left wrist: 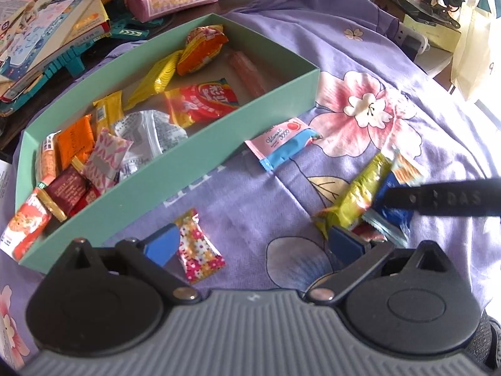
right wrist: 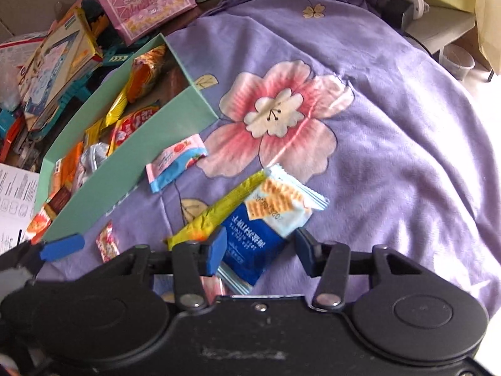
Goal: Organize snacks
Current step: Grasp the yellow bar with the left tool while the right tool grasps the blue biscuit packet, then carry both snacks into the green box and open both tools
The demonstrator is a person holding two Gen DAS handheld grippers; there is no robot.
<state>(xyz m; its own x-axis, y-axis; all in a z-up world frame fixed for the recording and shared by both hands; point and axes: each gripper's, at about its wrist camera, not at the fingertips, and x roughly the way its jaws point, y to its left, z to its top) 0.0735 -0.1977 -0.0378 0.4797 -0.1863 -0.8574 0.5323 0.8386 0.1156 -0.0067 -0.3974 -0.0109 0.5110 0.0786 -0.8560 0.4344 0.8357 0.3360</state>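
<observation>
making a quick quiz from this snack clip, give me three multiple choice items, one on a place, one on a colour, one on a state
1. Where does the pink and blue packet lie?
A. inside the box
B. on the purple cloth just outside the box wall
C. on the stacked books

2. What colour is the open box?
A. mint green
B. red
C. black

3. How does the left gripper stand?
A. shut on a yellow packet
B. open, with the flowered candy by its left finger
C. out of view

Answers:
1 B, the packet rests on the cloth beside the box's outer wall.
2 A, all its walls are mint green.
3 B, the blue pads stand wide apart and press on nothing.
</observation>
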